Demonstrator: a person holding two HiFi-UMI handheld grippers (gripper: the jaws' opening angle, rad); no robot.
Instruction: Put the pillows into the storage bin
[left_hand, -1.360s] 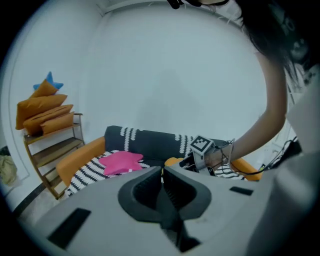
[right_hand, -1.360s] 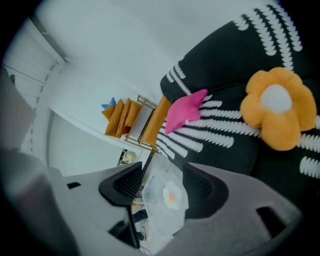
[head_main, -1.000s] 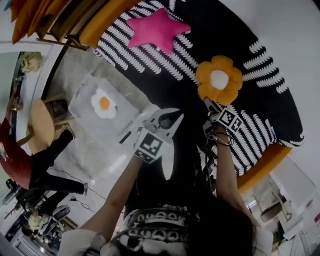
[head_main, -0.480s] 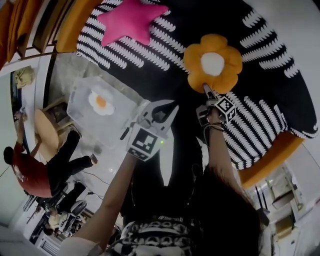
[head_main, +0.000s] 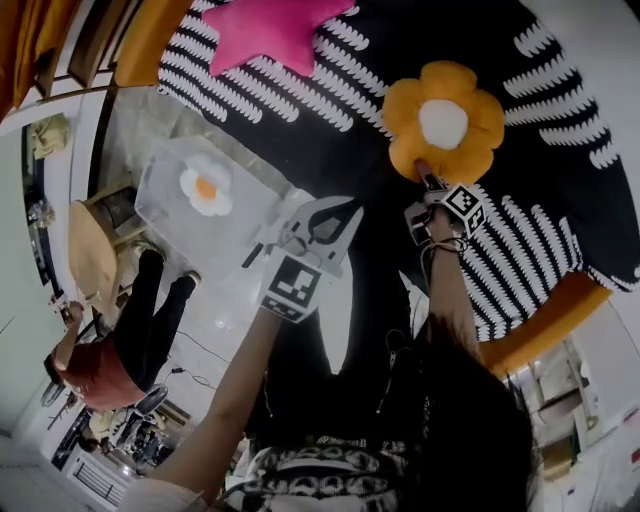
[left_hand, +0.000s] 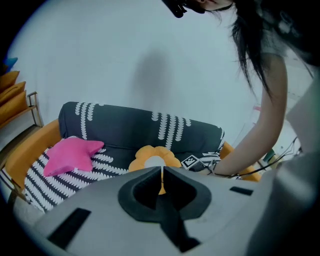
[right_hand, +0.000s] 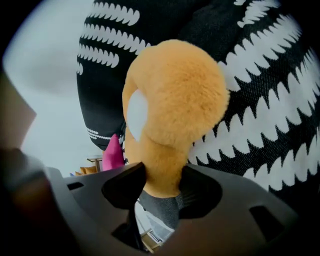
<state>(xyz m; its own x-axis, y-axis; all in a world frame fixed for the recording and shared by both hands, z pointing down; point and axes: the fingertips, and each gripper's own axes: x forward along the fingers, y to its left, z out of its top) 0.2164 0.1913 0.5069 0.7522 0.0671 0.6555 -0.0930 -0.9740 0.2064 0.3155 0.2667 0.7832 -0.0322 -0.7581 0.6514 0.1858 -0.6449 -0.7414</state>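
Note:
An orange flower pillow (head_main: 443, 120) (right_hand: 175, 95) (left_hand: 150, 157) lies on the black sofa with a white pattern (head_main: 540, 230). My right gripper (head_main: 422, 170) (right_hand: 159, 185) has just been closing, and its jaws now squeeze the pillow's near petal. A pink star pillow (head_main: 275, 28) (left_hand: 70, 155) rests farther left on the seat. The clear storage bin (head_main: 160, 195) stands on the floor left of the sofa, with a fried-egg pillow (head_main: 205, 188) inside. My left gripper (head_main: 350, 213) (left_hand: 162, 172) hovers between bin and sofa, shut and holding nothing.
The sofa's orange armrests (head_main: 540, 320) frame the seat. A round wooden table (head_main: 90, 250) stands left of the bin. A person in a red top (head_main: 95, 370) is beside it, legs stretched toward the bin. My own arm (left_hand: 260, 135) reaches across in the left gripper view.
My right gripper has come onto the flower pillow's near edge and its jaws have closed on a petal. The left gripper sank a little. The person in red shifted.

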